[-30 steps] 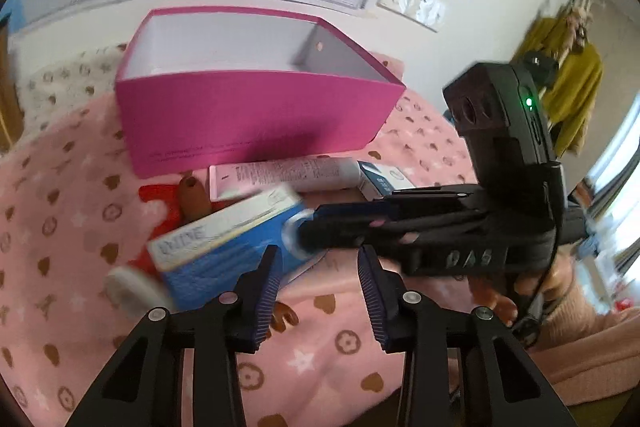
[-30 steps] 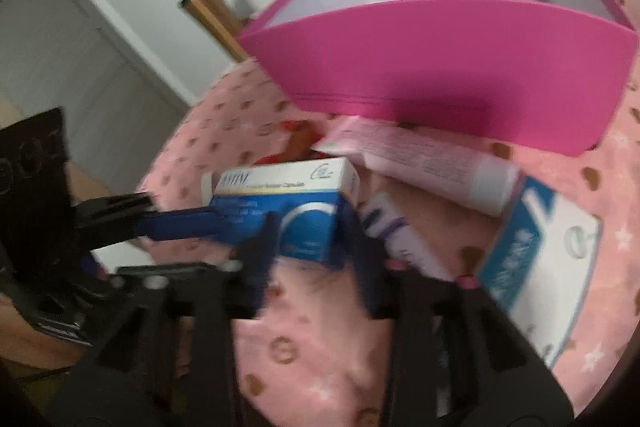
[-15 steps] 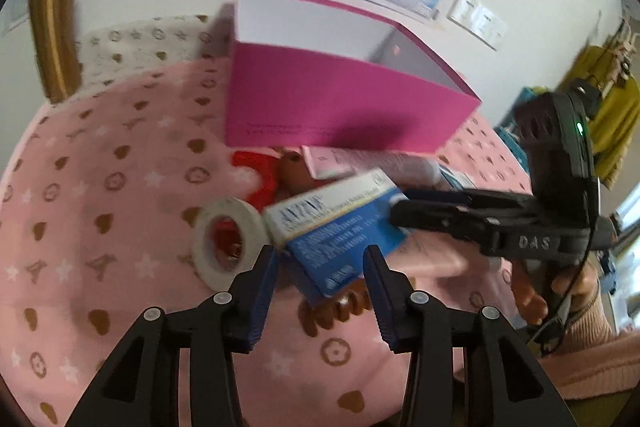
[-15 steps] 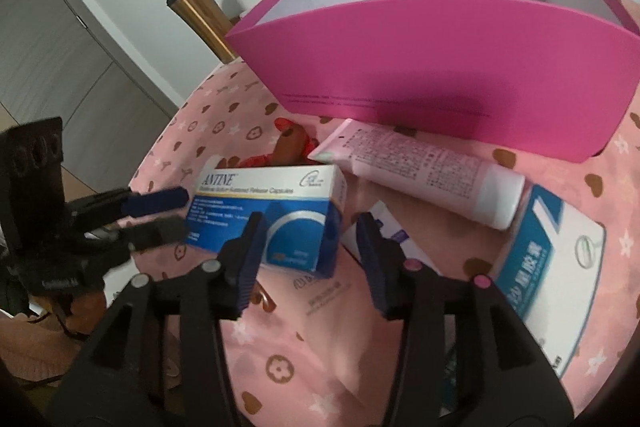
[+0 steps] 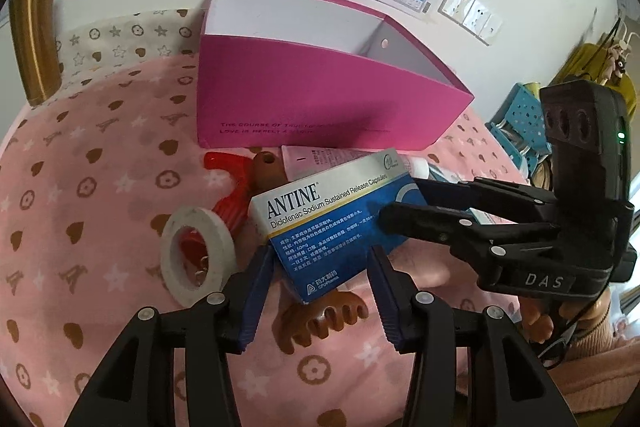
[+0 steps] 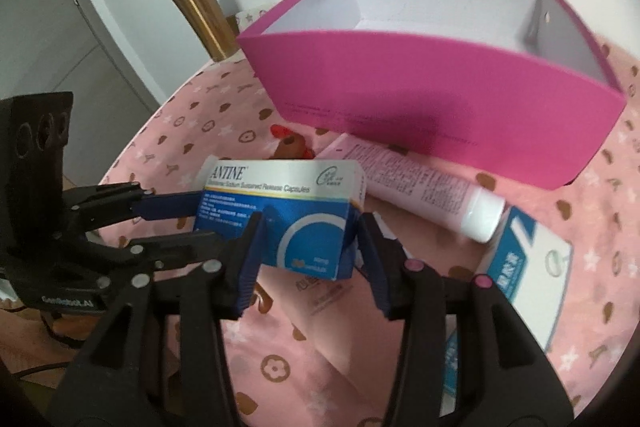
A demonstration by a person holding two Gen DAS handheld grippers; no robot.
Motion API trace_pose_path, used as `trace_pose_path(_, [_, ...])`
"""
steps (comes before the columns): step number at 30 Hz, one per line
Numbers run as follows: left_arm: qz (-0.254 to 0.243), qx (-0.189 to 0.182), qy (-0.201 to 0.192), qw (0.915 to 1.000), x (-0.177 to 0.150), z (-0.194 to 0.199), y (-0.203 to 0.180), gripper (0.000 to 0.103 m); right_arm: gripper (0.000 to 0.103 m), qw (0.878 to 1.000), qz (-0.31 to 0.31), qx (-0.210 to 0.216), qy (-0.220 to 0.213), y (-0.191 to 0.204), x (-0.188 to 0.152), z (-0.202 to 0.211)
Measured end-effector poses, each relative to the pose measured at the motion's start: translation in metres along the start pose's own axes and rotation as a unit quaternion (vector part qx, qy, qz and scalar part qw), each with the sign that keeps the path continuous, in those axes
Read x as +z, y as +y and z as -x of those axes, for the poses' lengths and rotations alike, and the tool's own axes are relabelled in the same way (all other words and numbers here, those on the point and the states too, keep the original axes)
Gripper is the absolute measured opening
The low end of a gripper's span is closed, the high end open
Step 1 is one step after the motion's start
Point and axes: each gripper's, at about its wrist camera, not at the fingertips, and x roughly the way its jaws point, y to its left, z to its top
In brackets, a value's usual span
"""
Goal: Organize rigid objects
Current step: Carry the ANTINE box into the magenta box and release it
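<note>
A blue and white ANTINE medicine box (image 5: pixel 332 223) is held above the pink cloth, in front of the open pink box (image 5: pixel 312 107). My right gripper (image 6: pixel 310 247) is shut on one end of the ANTINE box (image 6: pixel 280 211). My left gripper (image 5: pixel 320 283) stands around the box's other end, its jaws close to the sides; contact is unclear. In the left wrist view my right gripper (image 5: pixel 404 203) reaches in from the right. In the right wrist view my left gripper (image 6: pixel 176 223) reaches in from the left. The pink box (image 6: pixel 432 95) looks empty inside.
A white tape roll (image 5: pixel 198 259), a red clip (image 5: pixel 228 179) and a brown comb (image 5: pixel 324 323) lie on the cloth. A pink tube (image 6: pixel 424 191) and a white and blue carton (image 6: pixel 524 267) lie right of the box. A gold tumbler (image 5: pixel 34 39) stands at the back left.
The ANTINE box has been lifted off the cloth by my right gripper. My left gripper has closed in around its near end. The tape roll has come into view.
</note>
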Motion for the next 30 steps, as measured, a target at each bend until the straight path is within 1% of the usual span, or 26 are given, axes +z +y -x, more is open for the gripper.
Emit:
trace_pose_path(5, [-0.005,-0.002,-0.006,1.0000,0.005,0.005,-0.003,0.048,0.050,0.999,0.012,-0.028,-0.015,0.010,0.002,0.009])
trace_pose_path(12, [-0.015,0.002,-0.014,0.9998,0.013,0.010,-0.011,0.048,0.050,0.999,0.014,-0.035,-0.033,0.011,0.007,0.019])
trace_pose_path(17, [-0.022,0.001,-0.022,0.9995,0.025,0.015,-0.016,0.048,0.050,0.998,0.021,-0.043,-0.051,0.012,0.012,0.031])
trace_pose_path(26, [-0.047,0.011,-0.056,0.9973,0.053,0.026,-0.024,0.048,0.050,0.994,0.030,-0.060,-0.082,0.015,0.032,0.048])
trace_pose_path(30, [-0.054,0.015,-0.062,0.9965,0.062,0.028,-0.024,0.048,0.050,0.993,0.036,-0.067,-0.095,0.017,0.040,0.052])
